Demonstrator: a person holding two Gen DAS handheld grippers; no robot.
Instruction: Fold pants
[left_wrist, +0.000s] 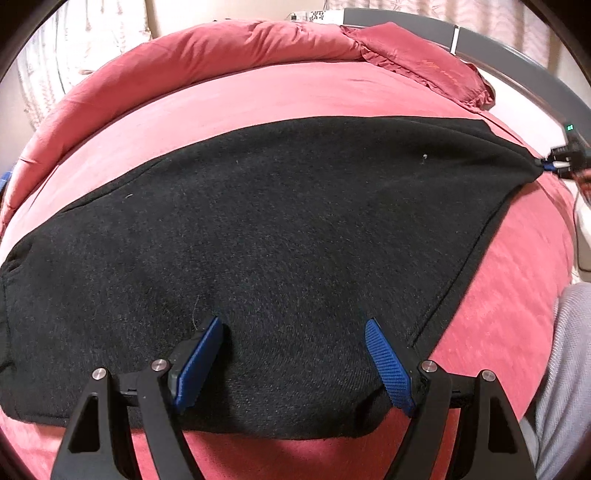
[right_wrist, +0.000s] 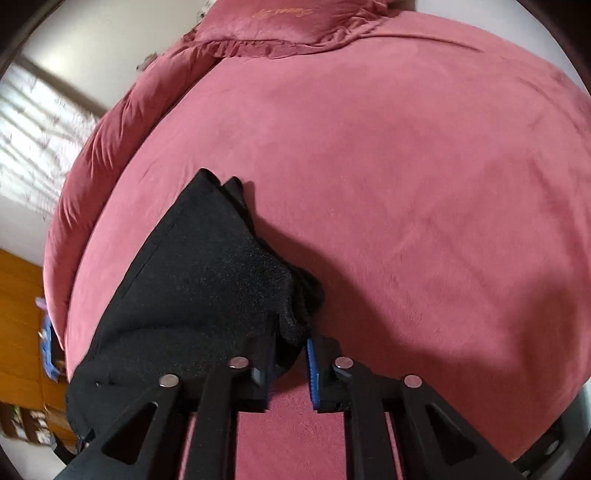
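Observation:
Black pants (left_wrist: 258, 240) lie spread across a pink bed (left_wrist: 295, 92). My left gripper (left_wrist: 293, 332) is open just above the near part of the pants, its blue pads wide apart and empty. My right gripper (left_wrist: 550, 164) shows small at the far right of the left wrist view, pinching a corner of the pants. In the right wrist view my right gripper (right_wrist: 291, 354) is shut on a bunched edge of the pants (right_wrist: 207, 280), lifting it off the bed (right_wrist: 406, 166).
A pink pillow (left_wrist: 424, 66) lies at the bed's head by a grey headboard (left_wrist: 517, 51). A rolled pink duvet (left_wrist: 147, 66) runs along the far side. A person's grey sleeve (left_wrist: 565, 369) is at the right. Wooden furniture (right_wrist: 18, 332) stands beyond the bed.

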